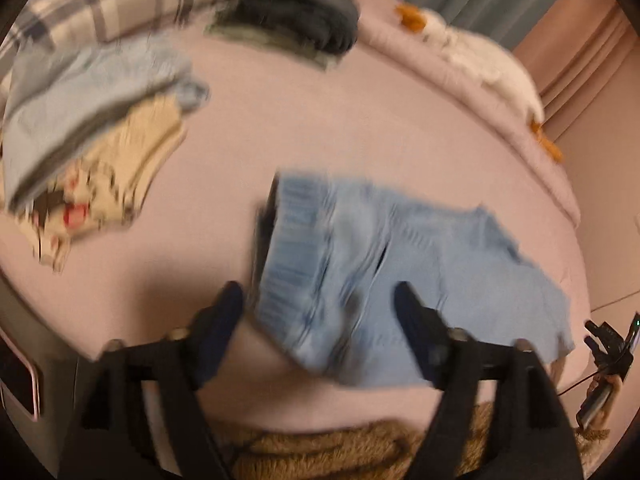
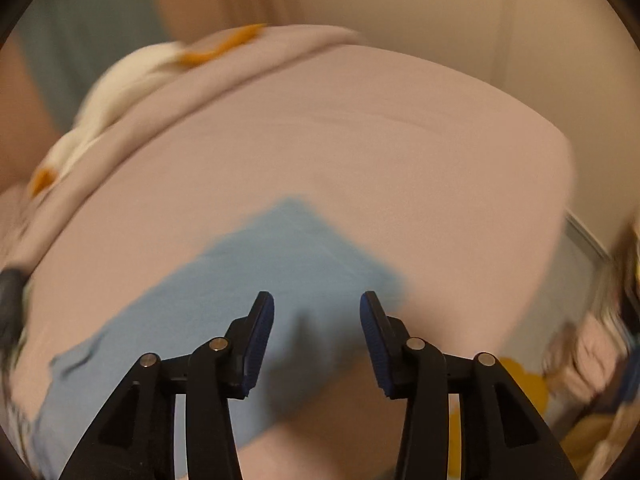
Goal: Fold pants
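Note:
Light blue pants (image 1: 400, 272) lie on the pink bed sheet (image 1: 300, 136), with the ribbed waistband at the left in the blurred left wrist view. My left gripper (image 1: 320, 300) hovers above the waistband end, its jaws wide apart and nothing pinched between them. In the right wrist view the other end of the pants (image 2: 280, 256) stretches from the lower left up to the centre. Over that end my right gripper (image 2: 317, 304) stands open, its blue pads (image 2: 262, 336) free of the cloth.
A pile of clothes (image 1: 92, 120) lies at the left of the bed and a dark garment (image 1: 296, 20) at the back. A white and orange plush (image 1: 480, 60) lies along the far right edge. A brown rug (image 1: 340, 452) lies below the bed's near edge.

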`<action>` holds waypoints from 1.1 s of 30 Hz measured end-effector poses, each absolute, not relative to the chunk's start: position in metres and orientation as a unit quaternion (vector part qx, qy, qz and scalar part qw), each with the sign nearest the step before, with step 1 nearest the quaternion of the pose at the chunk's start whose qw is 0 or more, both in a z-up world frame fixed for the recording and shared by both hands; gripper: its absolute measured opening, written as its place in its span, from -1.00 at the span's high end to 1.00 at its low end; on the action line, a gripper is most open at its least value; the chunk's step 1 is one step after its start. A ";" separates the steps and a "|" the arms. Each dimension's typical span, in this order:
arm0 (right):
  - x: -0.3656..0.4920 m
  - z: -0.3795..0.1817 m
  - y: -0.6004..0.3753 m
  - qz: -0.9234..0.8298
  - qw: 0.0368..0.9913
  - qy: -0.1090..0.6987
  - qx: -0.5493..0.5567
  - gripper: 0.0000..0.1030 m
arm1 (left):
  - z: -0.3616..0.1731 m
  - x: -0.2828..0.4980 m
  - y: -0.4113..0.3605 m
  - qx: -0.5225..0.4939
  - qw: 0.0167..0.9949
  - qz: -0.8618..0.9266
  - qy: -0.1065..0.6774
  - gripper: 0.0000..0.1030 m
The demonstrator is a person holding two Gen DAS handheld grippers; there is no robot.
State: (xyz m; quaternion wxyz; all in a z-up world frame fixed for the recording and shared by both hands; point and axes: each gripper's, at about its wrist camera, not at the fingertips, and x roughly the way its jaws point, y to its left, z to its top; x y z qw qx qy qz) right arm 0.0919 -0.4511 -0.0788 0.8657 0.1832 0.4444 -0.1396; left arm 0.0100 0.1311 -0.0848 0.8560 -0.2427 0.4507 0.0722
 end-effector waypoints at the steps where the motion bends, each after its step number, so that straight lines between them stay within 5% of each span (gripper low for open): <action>1: 0.102 -0.072 -0.427 -0.092 0.872 0.448 0.173 0.13 | -0.084 0.016 0.131 -0.238 0.856 0.071 0.452 -0.57; 8: 0.168 -0.065 -0.272 0.180 0.845 0.484 0.140 0.12 | -0.107 0.056 0.137 -0.230 0.844 0.075 0.479 -0.52; 10: 0.187 -0.071 -0.225 0.224 0.831 0.496 0.110 0.12 | -0.121 0.060 0.142 -0.251 0.832 0.067 0.490 -0.10; 19: 0.210 -0.128 -0.119 0.267 0.795 0.545 -0.003 0.12 | -0.124 0.036 0.126 -0.213 0.858 0.084 0.460 -0.06; 21: 0.205 -0.134 -0.114 0.266 0.796 0.544 -0.011 0.26 | -0.125 0.035 0.128 -0.218 0.858 0.084 0.458 -0.06; 22: 0.201 -0.131 -0.114 0.265 0.806 0.529 -0.024 0.74 | -0.124 0.033 0.128 -0.217 0.858 0.086 0.457 -0.06; 28: 0.197 -0.090 -0.137 0.275 0.829 0.487 0.026 0.88 | -0.122 0.032 0.126 -0.205 0.861 0.092 0.457 -0.06; 33: 0.213 -0.129 -0.117 0.242 0.814 0.527 -0.011 0.89 | -0.136 0.043 0.125 -0.192 0.860 0.099 0.462 -0.17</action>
